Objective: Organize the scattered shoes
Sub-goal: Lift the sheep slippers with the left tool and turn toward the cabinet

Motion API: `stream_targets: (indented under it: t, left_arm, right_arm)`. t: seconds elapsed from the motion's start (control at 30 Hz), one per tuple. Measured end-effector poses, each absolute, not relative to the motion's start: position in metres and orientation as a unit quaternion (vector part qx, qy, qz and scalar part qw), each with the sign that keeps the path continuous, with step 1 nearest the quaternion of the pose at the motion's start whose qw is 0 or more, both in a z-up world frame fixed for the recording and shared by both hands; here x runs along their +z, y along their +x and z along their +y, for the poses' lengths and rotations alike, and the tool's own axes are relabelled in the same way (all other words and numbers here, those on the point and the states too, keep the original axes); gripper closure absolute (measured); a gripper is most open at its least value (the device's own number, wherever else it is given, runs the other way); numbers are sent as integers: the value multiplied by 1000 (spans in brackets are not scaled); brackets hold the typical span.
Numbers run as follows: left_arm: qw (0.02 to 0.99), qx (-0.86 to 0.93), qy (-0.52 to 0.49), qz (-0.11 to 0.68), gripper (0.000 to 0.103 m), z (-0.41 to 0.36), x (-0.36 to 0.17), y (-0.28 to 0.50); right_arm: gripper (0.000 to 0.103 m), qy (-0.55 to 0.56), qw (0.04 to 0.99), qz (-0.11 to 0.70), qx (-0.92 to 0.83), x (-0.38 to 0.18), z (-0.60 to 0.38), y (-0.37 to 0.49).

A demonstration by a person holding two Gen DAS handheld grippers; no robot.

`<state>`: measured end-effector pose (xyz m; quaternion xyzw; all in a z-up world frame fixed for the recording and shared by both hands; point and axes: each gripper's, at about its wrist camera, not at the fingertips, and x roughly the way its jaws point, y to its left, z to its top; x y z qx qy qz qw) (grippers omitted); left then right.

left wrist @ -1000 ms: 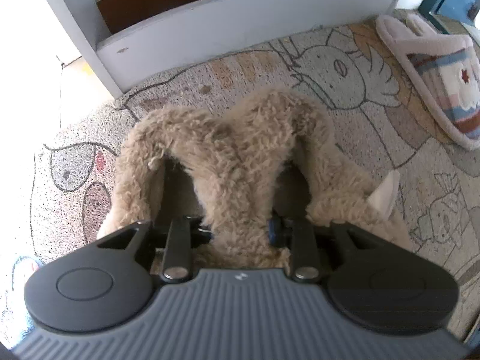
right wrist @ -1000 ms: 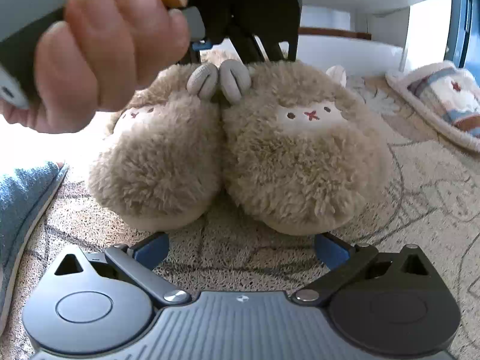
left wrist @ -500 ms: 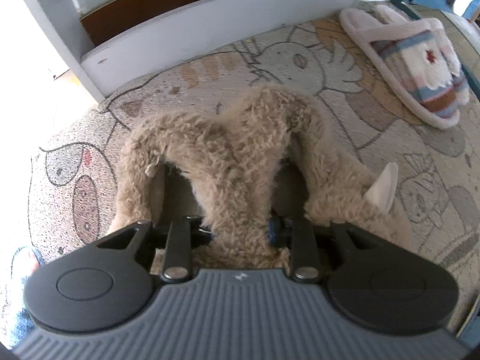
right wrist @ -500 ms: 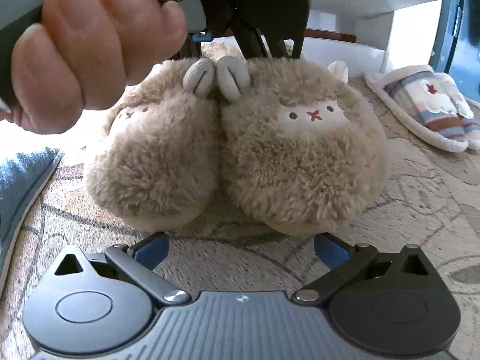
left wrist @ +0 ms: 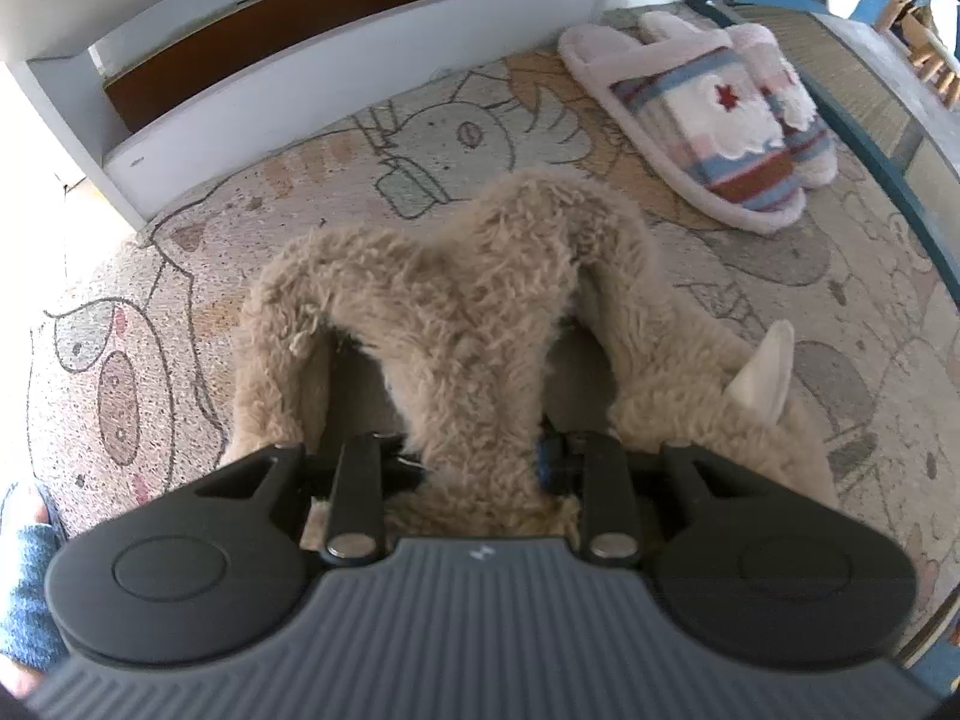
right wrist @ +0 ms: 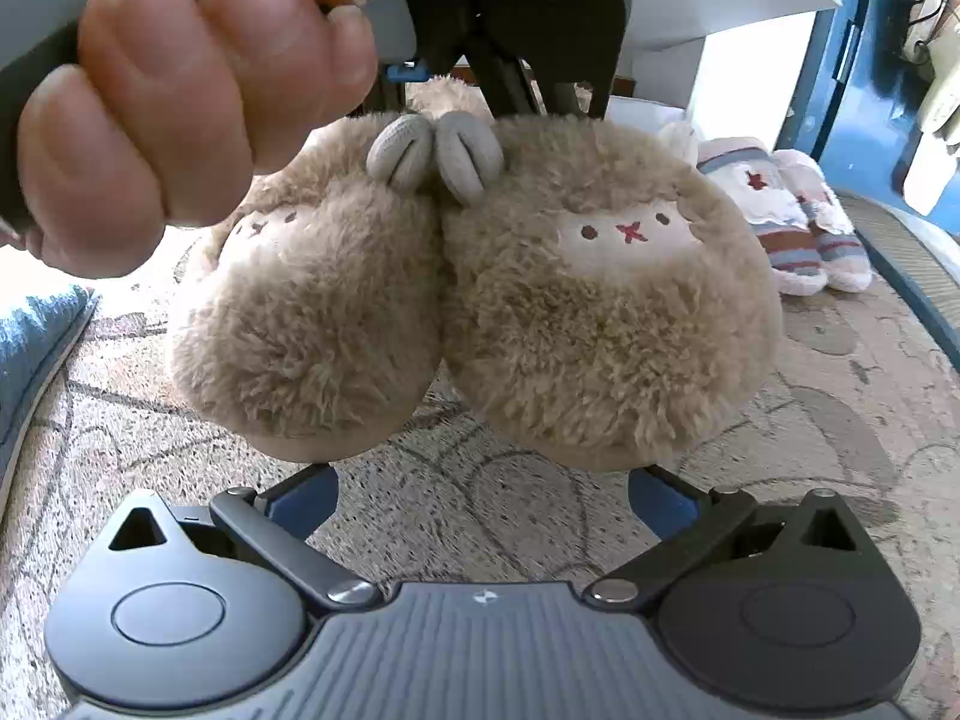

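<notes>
Two fluffy tan animal-face slippers (left wrist: 468,300) hang pressed side by side, with my left gripper (left wrist: 474,456) shut on their two inner walls; its fingertips are buried in the fur. From the right wrist view their toes (right wrist: 600,324) point at me and sit slightly off the mat, shadows beneath. A hand (right wrist: 180,120) holds the left gripper's handle above them. My right gripper (right wrist: 480,492) stands open low in front of the toes, nothing between its blue fingers (right wrist: 306,489).
A pair of pink striped slippers (left wrist: 720,120) lies on the cartoon-printed mat (left wrist: 120,360) to the right, near a blue door frame (right wrist: 852,60). A low white shelf (left wrist: 336,60) stands beyond the mat. A blue slipper (right wrist: 36,348) lies at the left edge.
My left gripper has lifted the tan pair and swung towards the right; the striped slippers have come further into view. The right gripper has stayed open under the toes.
</notes>
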<state>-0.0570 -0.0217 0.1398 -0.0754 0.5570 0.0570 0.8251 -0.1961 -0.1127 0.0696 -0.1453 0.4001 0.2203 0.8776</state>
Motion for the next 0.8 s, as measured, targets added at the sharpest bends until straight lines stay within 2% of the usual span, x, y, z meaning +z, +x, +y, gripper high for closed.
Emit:
stream_targets:
  t: [0.8]
  left_arm:
    - [865, 32, -47, 499, 76, -60, 211, -70]
  right_arm:
    - [0, -149, 906, 352, 182, 120, -135, -217]
